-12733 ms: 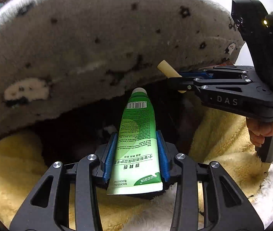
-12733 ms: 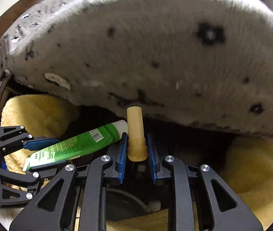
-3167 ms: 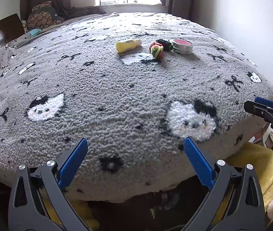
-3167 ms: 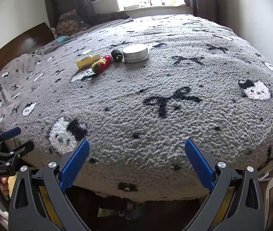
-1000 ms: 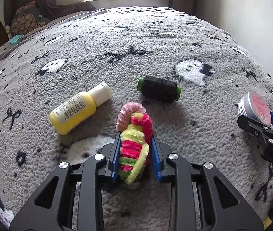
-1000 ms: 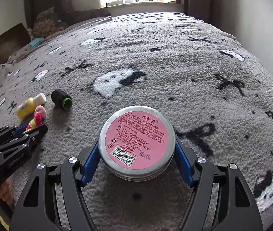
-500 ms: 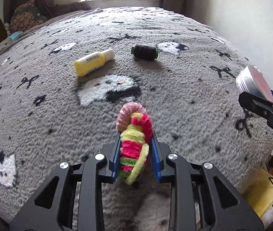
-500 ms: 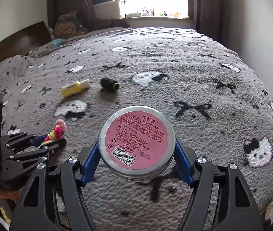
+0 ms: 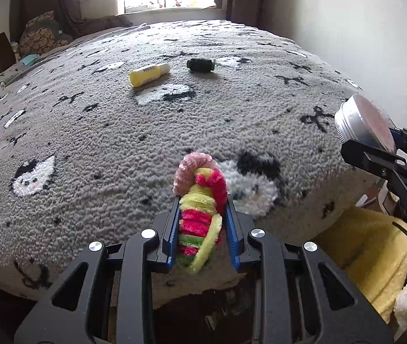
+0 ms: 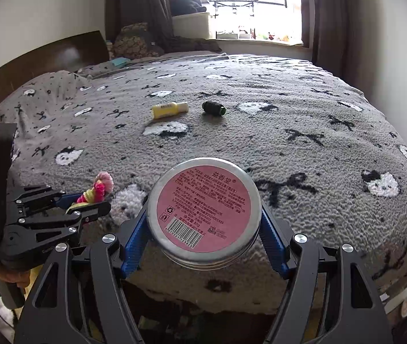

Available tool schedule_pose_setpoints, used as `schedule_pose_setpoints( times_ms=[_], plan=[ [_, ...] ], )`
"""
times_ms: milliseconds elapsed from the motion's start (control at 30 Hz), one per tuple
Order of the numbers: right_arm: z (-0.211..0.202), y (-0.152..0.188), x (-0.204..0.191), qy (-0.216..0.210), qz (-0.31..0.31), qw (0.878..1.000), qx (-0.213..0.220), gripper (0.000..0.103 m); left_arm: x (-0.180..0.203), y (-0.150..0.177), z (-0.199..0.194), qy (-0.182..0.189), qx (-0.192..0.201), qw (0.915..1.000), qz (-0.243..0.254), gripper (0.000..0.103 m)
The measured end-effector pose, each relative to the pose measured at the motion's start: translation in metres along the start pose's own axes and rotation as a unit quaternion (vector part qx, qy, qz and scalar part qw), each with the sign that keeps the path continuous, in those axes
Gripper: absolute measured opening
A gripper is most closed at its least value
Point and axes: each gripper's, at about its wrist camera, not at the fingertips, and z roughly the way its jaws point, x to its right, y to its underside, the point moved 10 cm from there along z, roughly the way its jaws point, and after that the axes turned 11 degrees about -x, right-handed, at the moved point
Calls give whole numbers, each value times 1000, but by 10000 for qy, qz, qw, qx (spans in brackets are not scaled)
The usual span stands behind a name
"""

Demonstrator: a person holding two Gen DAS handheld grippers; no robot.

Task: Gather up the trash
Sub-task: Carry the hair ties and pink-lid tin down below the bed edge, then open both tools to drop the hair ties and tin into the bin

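Both tools loaded over the foot of the bed.

Left wrist view: your left tool is clamped on the fuzzy pipe-cleaner bundle above the blanket edge — the yellow bottle and dark thread spool lie farther up the bed. Right wrist view: your right tool stands wide, its 2 pads gripping the round tin — pink label facing you, held clear of the blanket.
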Motion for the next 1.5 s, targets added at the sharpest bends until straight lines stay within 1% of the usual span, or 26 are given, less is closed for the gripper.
schedule_pose_setpoints(
  times_ms=[100, 233, 300, 400, 533, 767, 933, 1000, 1067, 1167, 1333, 1500],
  plan=[
    [-4, 22, 0, 84, 15, 10000, -1, 71, 11, 19, -5, 22, 80, 9999, 106, 26],
    [-4, 54, 3, 116, 119, 9998, -128, 71, 24, 43, -4, -20, 88, 9998, 200, 26],
    [0, 71, 3, 148, 155, 9995, -242, 71, 30, 56, 0, 30, 27, 9998, 200, 26],
    [10, 92, 0, 81, 189, 9987, -458, 71, 38, 75, 8, 132, -113, 9997, 187, 26],
    [31, 118, -5, 31, 255, 9966, -779, 71, 44, 100, 20, 72, -300, 9992, 268, 26],
    [65, 151, -13, -17, 314, 9911, -1293, 71, 35, 142, 51, -27, -801, 9967, 163, 26],
    [83, 172, -16, -83, 361, 9861, -1619, 71, 30, 175, 82, -18, -1301, 9914, 109, 26],
    [89, 180, -19, -163, 380, 9837, -1752, 71, 30, 188, 93, 57, -1495, 9887, 94, 26],
    [96, 188, -21, -251, 413, 9807, -1894, 71, 30, 198, 103, 203, -1680, 9856, -23, 26],
    [106, 202, -24, -422, 495, 9752, -2115, 71, 30, 206, 112, 318, -1849, 9822, -90, 26],
    [117, 220, -24, -700, 706, 9659, -2392, 71, 33, 212, 117, 397, -1933, 9803, -29, 27],
    [118, 219, -25, -863, 683, 9653, -2366, 71, 39, 212, 119, 461, -1914, 9804, 45, 27]
  ],
)
